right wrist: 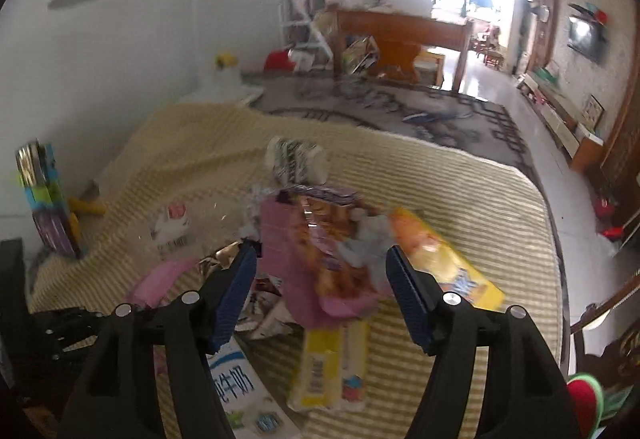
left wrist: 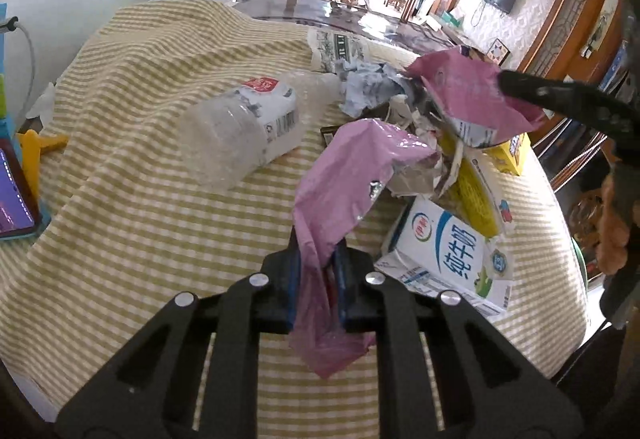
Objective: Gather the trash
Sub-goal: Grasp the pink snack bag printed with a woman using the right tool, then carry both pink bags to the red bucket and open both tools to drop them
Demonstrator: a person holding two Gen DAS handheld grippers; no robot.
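Observation:
My left gripper (left wrist: pixel 318 259) is shut on the rim of a pink plastic bag (left wrist: pixel 344 175) that lies open across the striped tablecloth (left wrist: pixel 140 207). The bag's far flap (left wrist: pixel 472 87) drapes over crumpled wrappers. A clear plastic bottle (left wrist: pixel 244 127), a white milk carton (left wrist: pixel 448 255) and a yellow box (left wrist: pixel 480 195) lie around it. My right gripper (right wrist: pixel 320 263) is open above the pile, its jaws straddling the pink bag (right wrist: pixel 288 239) and a snack wrapper (right wrist: pixel 332 251). Its black finger shows in the left wrist view (left wrist: pixel 560 99). The right view is blurred.
A rolled newspaper (left wrist: pixel 340 49) lies at the far side of the pile. A phone (left wrist: pixel 16 195) and a yellow clamp (left wrist: pixel 36 151) sit at the table's left. A glossy table (left wrist: pixel 320 9) and wooden furniture stand beyond. The table edge runs along the right.

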